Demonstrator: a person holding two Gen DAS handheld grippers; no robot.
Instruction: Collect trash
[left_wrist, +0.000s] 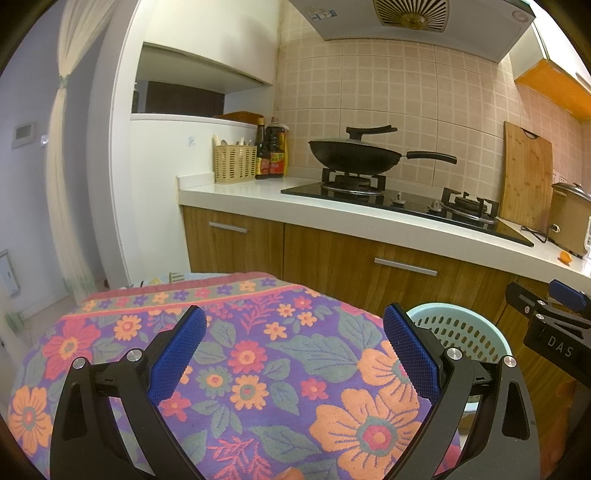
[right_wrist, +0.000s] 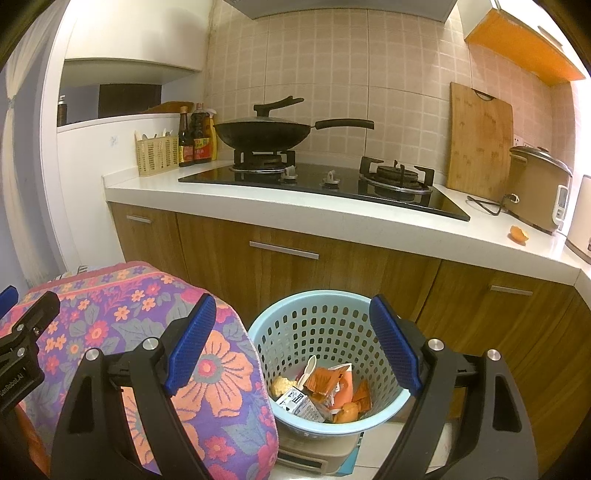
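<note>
- Orange peel (right_wrist: 518, 234), the one scrap of trash not yet collected, lies on the white table (right_wrist: 332, 218) at about 2 o'clock in the right wrist view, near the rice cooker (right_wrist: 541, 192) and well apart from the stove (right_wrist: 321, 184).
- It looks light, thin and a little curled; I judge it soft, and maybe slippery on the inner side.
- A good hold would be across its raised edge, with the pads closing gently, because a flat piece is hard to lift off a smooth top.
- Right hand-held gripper (right_wrist: 291, 343) has its jaws spread wide and holds nothing; it hangs above the light blue basket (right_wrist: 321, 306), at 6 o'clock in its own view.
- The peel is well apart from this gripper, higher and toward 2 o'clock.
- The basket already holds wrappers, a white spoon and food scraps (right_wrist: 317, 391).
- Left hand-held gripper (left_wrist: 291, 347) is also spread and empty, over the flowered cloth (left_wrist: 258, 369); in its view the peel (left_wrist: 565, 256) sits at 3 o'clock, far off.
</note>
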